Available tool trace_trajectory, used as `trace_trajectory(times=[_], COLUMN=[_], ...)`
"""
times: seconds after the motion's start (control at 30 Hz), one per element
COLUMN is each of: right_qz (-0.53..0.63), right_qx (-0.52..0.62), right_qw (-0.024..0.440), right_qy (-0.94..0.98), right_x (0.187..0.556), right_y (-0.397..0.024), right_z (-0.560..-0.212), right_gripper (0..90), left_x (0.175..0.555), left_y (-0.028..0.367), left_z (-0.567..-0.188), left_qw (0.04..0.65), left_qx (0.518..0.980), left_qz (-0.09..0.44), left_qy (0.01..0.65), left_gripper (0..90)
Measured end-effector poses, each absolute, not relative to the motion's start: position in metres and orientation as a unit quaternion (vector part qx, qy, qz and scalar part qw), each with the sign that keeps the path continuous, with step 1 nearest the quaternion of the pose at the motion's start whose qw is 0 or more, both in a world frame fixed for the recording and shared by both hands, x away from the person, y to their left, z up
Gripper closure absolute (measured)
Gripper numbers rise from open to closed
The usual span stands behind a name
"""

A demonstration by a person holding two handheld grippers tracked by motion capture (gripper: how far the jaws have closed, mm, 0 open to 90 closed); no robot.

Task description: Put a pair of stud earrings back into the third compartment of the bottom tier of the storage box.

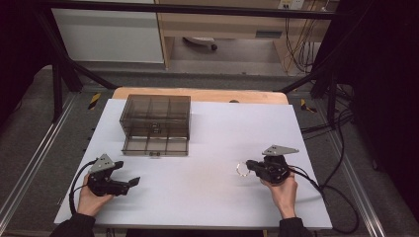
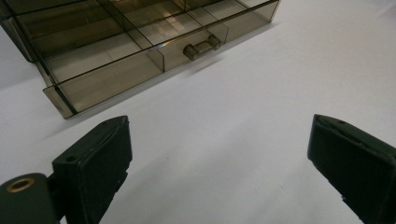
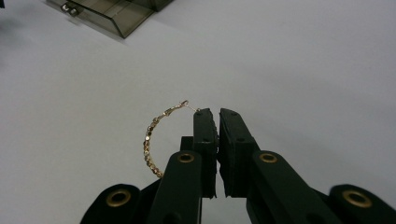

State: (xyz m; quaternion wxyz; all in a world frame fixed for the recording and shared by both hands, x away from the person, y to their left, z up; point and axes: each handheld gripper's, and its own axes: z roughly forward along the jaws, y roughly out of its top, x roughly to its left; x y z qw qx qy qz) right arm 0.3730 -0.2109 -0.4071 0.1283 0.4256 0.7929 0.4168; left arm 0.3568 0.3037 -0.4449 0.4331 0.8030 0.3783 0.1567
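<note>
From above, a gold hoop (image 1: 242, 169) lies on the white bench (image 1: 207, 202), at the tips of the right gripper (image 1: 250, 164). The left gripper (image 1: 133, 182) is far from it, with jaws apart and nothing between them. A brown see-through box (image 1: 155, 116) sits at the back, its drawer (image 1: 155, 145) pulled open. In the left gripper view, the drawer handle (image 2: 201, 45) lies ahead past bare bench. In the right gripper view, the jaws are pressed together on the hoop, which curves out to their left.

Two hand-held grippers: left (image 1: 129, 185), right (image 1: 248, 165); one drawer box (image 1: 156, 117); one hoop earring (image 3: 156, 139).
</note>
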Motion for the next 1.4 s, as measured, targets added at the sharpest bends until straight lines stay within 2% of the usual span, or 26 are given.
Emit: trace_trajectory(times=[0.67, 1.4], right_qz=[0.429, 0.439], right_qx=[0.407, 0.395], right_qw=[0.111, 0.120], right_qy=[0.799, 0.798], right_x=[0.394, 0.418], right_y=[-0.144, -0.082], right_z=[-0.403, -0.397], right_gripper=[86.5, 86.4], left_x=[0.357, 0.358], left_y=[0.303, 0.304], left_z=[-0.445, -0.445], left_qw=[0.433, 0.433], left_qx=[0.803, 0.804], left_qz=[0.155, 0.154], left_qy=[0.379, 0.378], left_gripper=[6.3, 6.3])
